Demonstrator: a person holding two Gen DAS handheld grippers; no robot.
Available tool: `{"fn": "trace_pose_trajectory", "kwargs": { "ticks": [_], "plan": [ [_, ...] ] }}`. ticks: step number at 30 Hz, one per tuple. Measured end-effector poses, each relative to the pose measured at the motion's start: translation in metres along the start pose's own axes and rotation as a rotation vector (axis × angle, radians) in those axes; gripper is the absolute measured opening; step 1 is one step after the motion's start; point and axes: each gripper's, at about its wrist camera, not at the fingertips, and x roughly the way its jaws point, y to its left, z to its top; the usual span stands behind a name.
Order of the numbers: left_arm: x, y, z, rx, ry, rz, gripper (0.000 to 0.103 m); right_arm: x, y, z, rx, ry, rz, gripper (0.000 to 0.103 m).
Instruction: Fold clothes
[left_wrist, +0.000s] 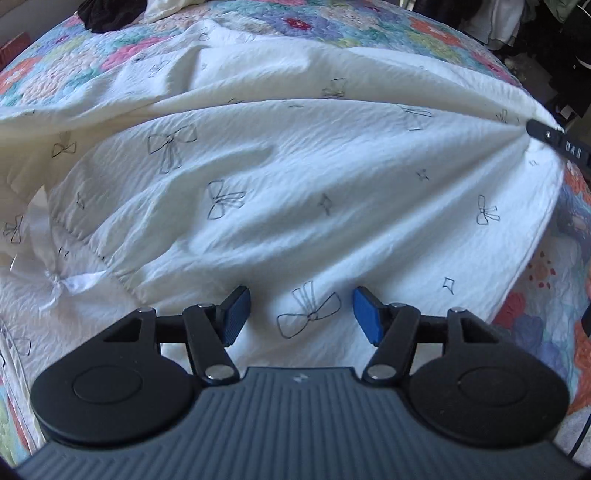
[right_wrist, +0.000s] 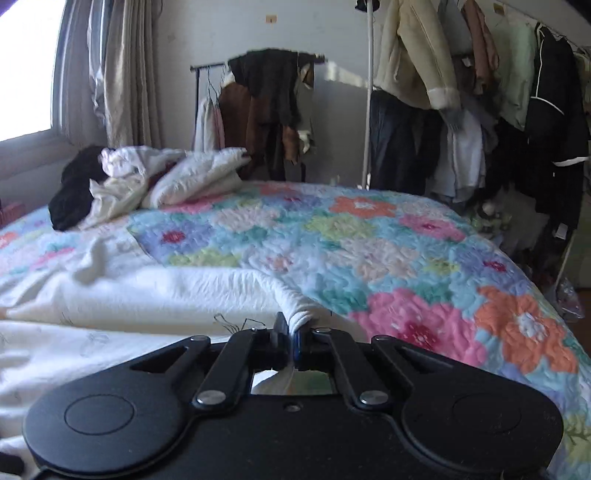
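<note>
A white garment (left_wrist: 295, 177) printed with black bow outlines lies spread on the flowered quilt (left_wrist: 369, 33). My left gripper (left_wrist: 301, 314) hovers over its near part, open, with nothing between the blue pads (left_wrist: 236, 314). At the right edge of the left wrist view, my right gripper (left_wrist: 543, 134) pinches a bunched corner of the cloth, and folds radiate from it. In the right wrist view, my right gripper (right_wrist: 290, 332) is shut on that gathered white fabric (right_wrist: 299, 306), which trails away to the left across the bed.
A heap of white and black clothes (right_wrist: 122, 181) sits at the far side of the bed (right_wrist: 406, 258). Clothes racks with hanging coats (right_wrist: 461, 92) stand beyond the bed on the right. A curtained window (right_wrist: 110, 74) is at the left.
</note>
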Motion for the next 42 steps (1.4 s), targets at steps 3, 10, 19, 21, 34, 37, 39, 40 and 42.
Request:
{"fn": "trace_pose_trajectory", "kwargs": {
  "ticks": [3, 10, 19, 21, 34, 37, 39, 40, 42],
  "plan": [
    [0.003, 0.000, -0.004, 0.033, 0.014, 0.013, 0.061, 0.024, -0.023, -0.012, 0.098, 0.149, -0.071, 0.012],
    [-0.030, 0.016, 0.002, 0.069, -0.028, 0.042, 0.061, -0.005, -0.037, -0.012, 0.224, 0.102, -0.123, 0.032],
    [-0.123, 0.140, 0.012, -0.128, -0.193, 0.108, 0.061, -0.079, 0.032, 0.014, 0.328, 0.135, 0.322, 0.048],
    [-0.136, 0.173, 0.014, -0.194, -0.208, 0.168, 0.061, -0.093, 0.068, 0.022, 0.303, 0.210, 0.472, 0.049],
    [-0.102, 0.321, 0.022, -0.500, -0.146, 0.210, 0.061, -0.114, 0.264, 0.038, 0.146, 0.410, 0.800, 0.059],
    [-0.091, 0.330, 0.012, -0.513, -0.189, 0.161, 0.061, -0.096, 0.297, 0.029, 0.076, 0.396, 0.789, 0.058],
    [-0.075, 0.334, 0.012, -0.518, -0.173, 0.158, 0.061, -0.085, 0.318, 0.025, 0.033, 0.388, 0.785, 0.058],
    [-0.067, 0.336, 0.012, -0.522, -0.164, 0.158, 0.061, -0.080, 0.328, 0.023, 0.012, 0.384, 0.783, 0.059],
    [-0.052, 0.342, 0.014, -0.563, -0.145, 0.112, 0.070, -0.073, 0.345, 0.020, -0.044, 0.371, 0.775, 0.058]
  ]
}}
